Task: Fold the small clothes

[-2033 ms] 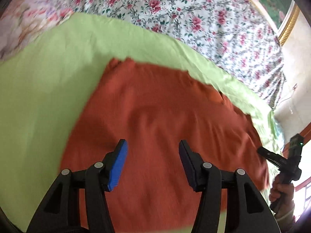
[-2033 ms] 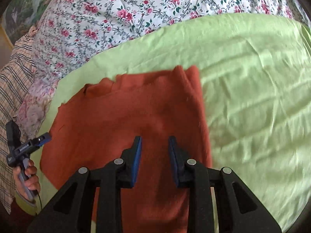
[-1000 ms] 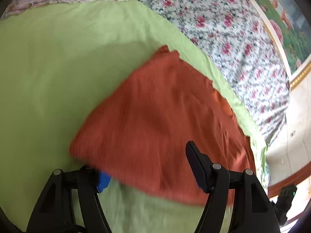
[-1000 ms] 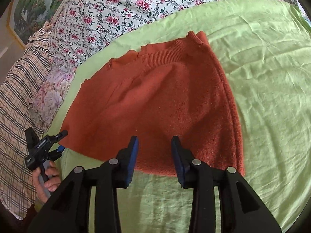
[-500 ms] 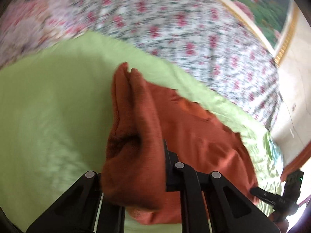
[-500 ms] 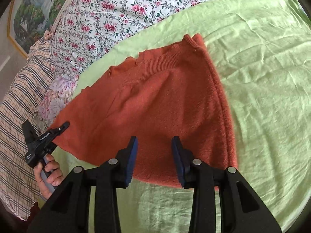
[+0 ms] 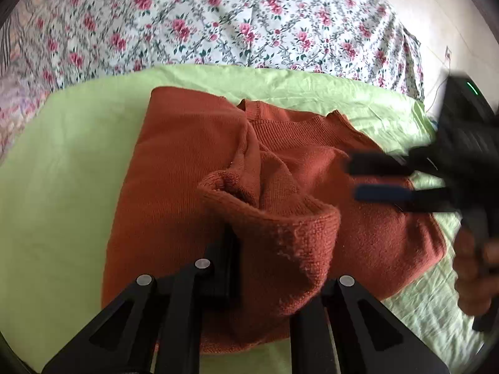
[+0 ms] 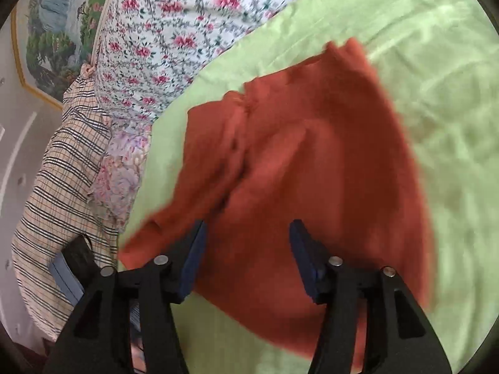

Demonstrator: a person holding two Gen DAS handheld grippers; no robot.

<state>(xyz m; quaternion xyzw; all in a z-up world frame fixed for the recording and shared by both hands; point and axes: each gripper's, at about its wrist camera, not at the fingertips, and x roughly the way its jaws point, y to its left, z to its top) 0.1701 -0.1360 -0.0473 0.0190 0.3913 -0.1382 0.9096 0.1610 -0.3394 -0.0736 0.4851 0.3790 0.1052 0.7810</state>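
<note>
A rust-orange knit sweater lies on the green sheet. My left gripper is shut on a fold of the sweater's edge, raised and doubled over the garment. The cloth drapes over and hides the right finger. In the right wrist view the sweater is blurred, its left part folded inward. My right gripper hovers over its near edge, jaws opening, pads pressing on nothing. The left wrist view shows this right gripper blurred over the sweater's right side, held by a hand.
A floral quilt covers the bed beyond the sheet. A plaid cloth and a pale flowered pillow lie left of the sheet, with a dark object below them. A framed painting hangs behind.
My left gripper closed on the sweater's left edge and carried it up and across toward the right. My right gripper spread its jaws and moved in over the sweater.
</note>
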